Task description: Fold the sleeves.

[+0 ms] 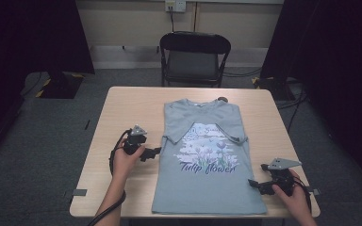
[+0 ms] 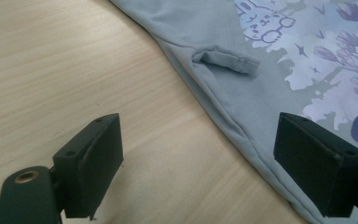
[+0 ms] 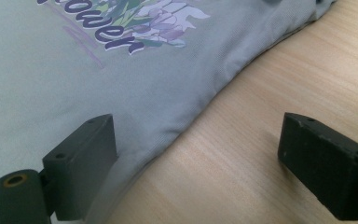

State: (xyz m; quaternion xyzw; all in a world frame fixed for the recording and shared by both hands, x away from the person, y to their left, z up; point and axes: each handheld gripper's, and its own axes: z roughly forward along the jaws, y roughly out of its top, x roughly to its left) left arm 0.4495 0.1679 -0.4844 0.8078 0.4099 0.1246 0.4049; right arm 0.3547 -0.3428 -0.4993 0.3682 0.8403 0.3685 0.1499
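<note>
From the high view, one grey T-shirt [image 1: 206, 160] lies flat at the middle of one light wooden table [image 1: 122, 117], sleeves folded in. Two grippers flank it: the left gripper [image 1: 154, 152] just beside its left edge, the right gripper [image 1: 253, 182] near its lower right edge. One black folding chair [image 1: 194, 56] stands beyond, on grey carpet [image 1: 37, 141].

In the left gripper view, the jaws stand wide apart, empty, over the shirt's edge [image 2: 223, 112].

In the right gripper view, the jaws gape equally, holding nothing, astride the hem [image 3: 168, 121].
</note>
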